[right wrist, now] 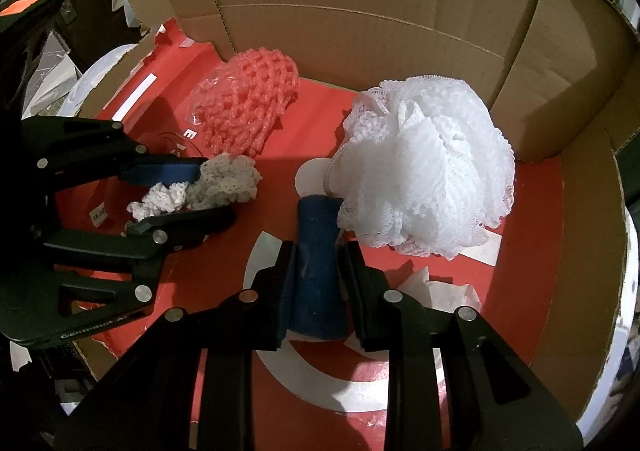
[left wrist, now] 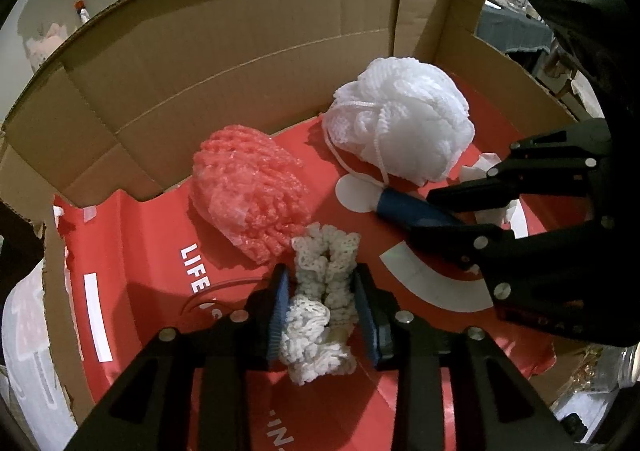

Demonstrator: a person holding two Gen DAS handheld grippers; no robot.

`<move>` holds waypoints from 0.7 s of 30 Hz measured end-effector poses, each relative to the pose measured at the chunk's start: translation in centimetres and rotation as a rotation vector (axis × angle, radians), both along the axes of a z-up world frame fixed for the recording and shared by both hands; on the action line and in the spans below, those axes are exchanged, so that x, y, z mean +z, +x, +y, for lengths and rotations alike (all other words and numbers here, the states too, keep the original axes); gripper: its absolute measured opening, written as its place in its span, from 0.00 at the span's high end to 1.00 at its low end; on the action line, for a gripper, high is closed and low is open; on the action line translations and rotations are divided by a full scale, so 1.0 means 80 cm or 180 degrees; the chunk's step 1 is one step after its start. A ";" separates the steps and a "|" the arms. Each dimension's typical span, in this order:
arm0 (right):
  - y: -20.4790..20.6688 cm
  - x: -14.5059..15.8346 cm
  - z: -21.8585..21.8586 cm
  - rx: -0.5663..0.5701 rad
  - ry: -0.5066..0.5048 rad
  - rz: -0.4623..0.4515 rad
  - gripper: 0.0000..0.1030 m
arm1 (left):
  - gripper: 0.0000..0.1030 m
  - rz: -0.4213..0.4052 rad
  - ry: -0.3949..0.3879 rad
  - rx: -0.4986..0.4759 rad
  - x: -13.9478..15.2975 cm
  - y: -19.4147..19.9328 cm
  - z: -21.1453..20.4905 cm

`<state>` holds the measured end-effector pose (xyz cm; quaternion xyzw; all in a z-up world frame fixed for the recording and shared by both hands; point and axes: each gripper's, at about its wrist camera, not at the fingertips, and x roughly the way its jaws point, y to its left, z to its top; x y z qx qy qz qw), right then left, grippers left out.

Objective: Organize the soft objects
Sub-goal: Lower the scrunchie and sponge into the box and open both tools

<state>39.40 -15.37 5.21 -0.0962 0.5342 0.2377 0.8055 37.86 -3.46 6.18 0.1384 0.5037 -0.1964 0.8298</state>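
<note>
Cardboard walls rise around everything here: I am working inside an open box (left wrist: 224,51) with a red printed floor. My left gripper (left wrist: 322,311) has its fingers (left wrist: 280,303) set either side of a cream crocheted scrunchie bundle (left wrist: 320,291), the blue pads barely at its sides, so I call the fingers open; the bundle lies on the floor near the front edge of the box, its long axis running away from me toward the back wall. My right gripper (right wrist: 316,283) has its fingers clamped on a blue foam roll (right wrist: 316,251), whose long axis also points toward the back wall, its far end touching the white mesh bath pouf (right wrist: 428,171). A pink foam net (left wrist: 248,195) lies just beyond the bundle, near the back wall on the left.
</note>
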 end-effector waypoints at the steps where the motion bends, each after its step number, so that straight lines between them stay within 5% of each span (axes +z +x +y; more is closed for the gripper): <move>1: 0.000 0.000 0.000 0.0003 -0.0007 -0.0002 0.77 | 0.64 -0.0007 -0.0001 0.0002 0.001 0.000 0.000; 21: -0.009 0.006 0.011 0.0017 -0.0071 -0.0086 0.76 | 0.41 -0.0238 -0.0123 0.0030 0.034 -0.037 0.013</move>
